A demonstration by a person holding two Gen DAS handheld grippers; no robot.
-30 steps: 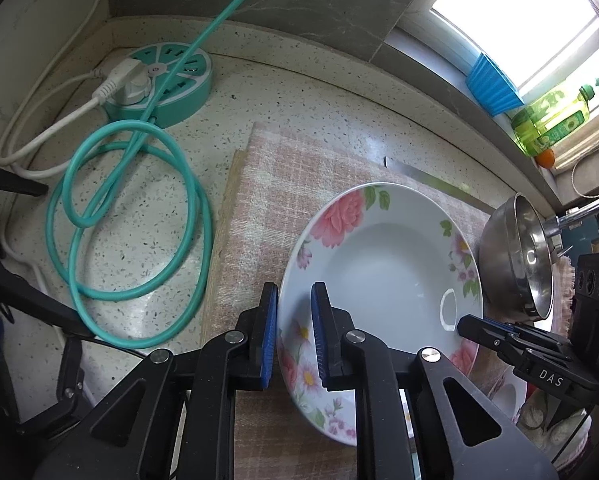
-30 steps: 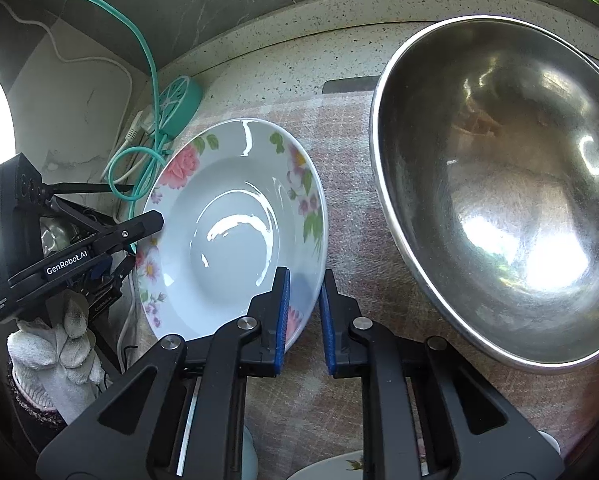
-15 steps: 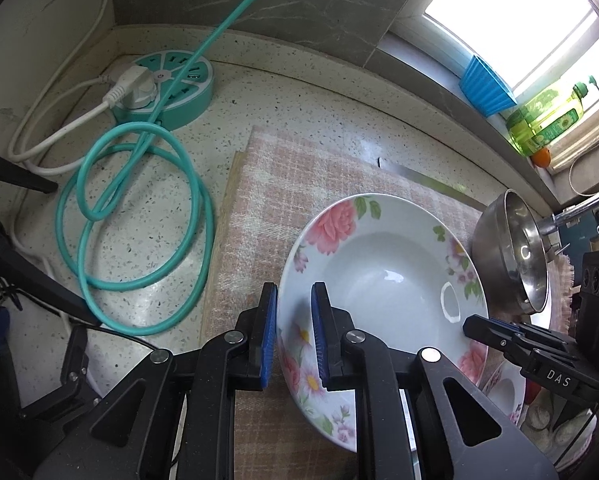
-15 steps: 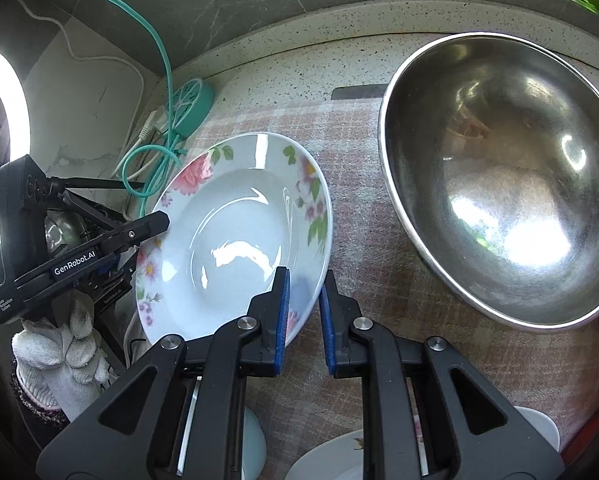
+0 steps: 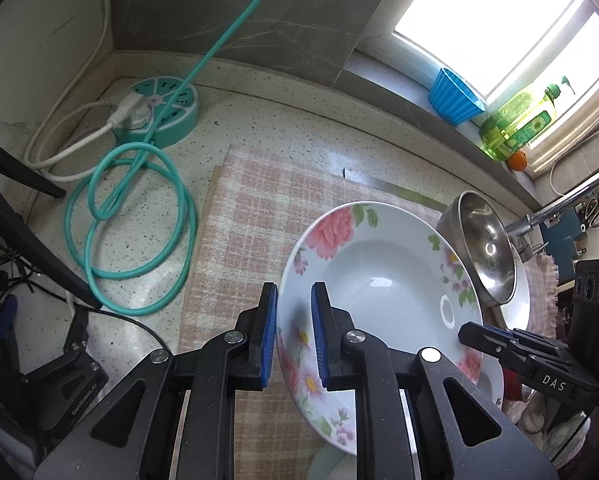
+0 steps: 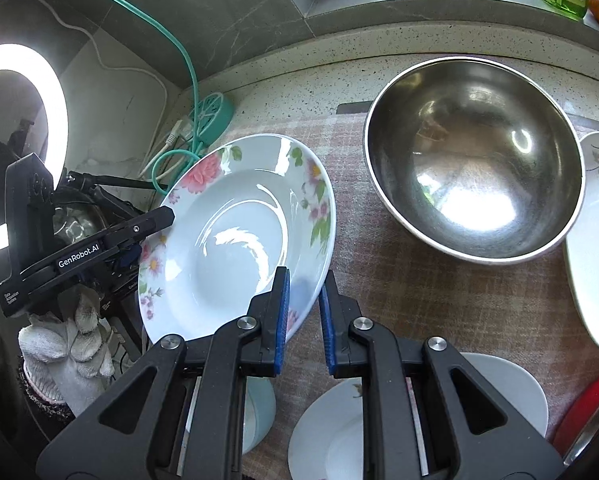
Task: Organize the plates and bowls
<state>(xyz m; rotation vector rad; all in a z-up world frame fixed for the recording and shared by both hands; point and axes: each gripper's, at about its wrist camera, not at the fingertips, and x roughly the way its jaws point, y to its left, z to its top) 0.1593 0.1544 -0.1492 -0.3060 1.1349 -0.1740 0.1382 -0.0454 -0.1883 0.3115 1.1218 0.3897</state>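
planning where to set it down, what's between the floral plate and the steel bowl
Only bare pink checked cloth: in the right wrist view a strip of it separates the floral plate from the steel bowl, nothing on it.

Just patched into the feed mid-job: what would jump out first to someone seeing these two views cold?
The floral plate dominates: it is tilted above the checked cloth, its rim pinched on opposite sides by the left tool and the right tool. Next comes the big shiny steel bowl sitting on the cloth to the plate's right. The coiled teal cable lies on the counter left of the cloth.
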